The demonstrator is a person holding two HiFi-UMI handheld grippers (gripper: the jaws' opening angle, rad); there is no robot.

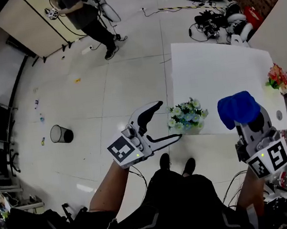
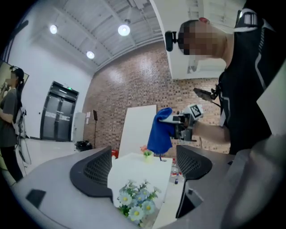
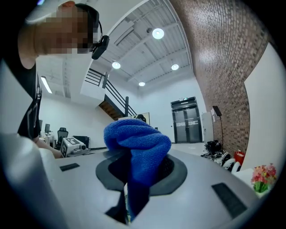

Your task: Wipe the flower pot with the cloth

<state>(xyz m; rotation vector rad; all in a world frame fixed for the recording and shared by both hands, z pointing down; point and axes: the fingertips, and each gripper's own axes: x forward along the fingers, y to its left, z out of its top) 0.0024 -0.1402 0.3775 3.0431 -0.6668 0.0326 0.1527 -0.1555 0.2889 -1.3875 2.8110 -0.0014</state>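
Observation:
A small flower pot (image 1: 188,117) with white and blue blossoms stands at the near edge of the white table (image 1: 216,71). My left gripper (image 1: 168,120) is open, its fingertips just left of the blossoms and apart from them. The left gripper view shows the flower pot (image 2: 136,203) low between the spread jaws of the left gripper (image 2: 143,172). My right gripper (image 1: 245,119) is shut on a blue cloth (image 1: 238,107), held to the right of the pot. In the right gripper view the cloth (image 3: 138,147) bulges over the right gripper (image 3: 138,174) and hides its tips.
A second pot with red and orange flowers (image 1: 276,77) stands at the table's far right edge. A black waste bin (image 1: 61,134) is on the floor to the left. A person (image 1: 84,15) stands beside a desk (image 1: 28,22) at the back. Cables and gear (image 1: 215,19) lie beyond the table.

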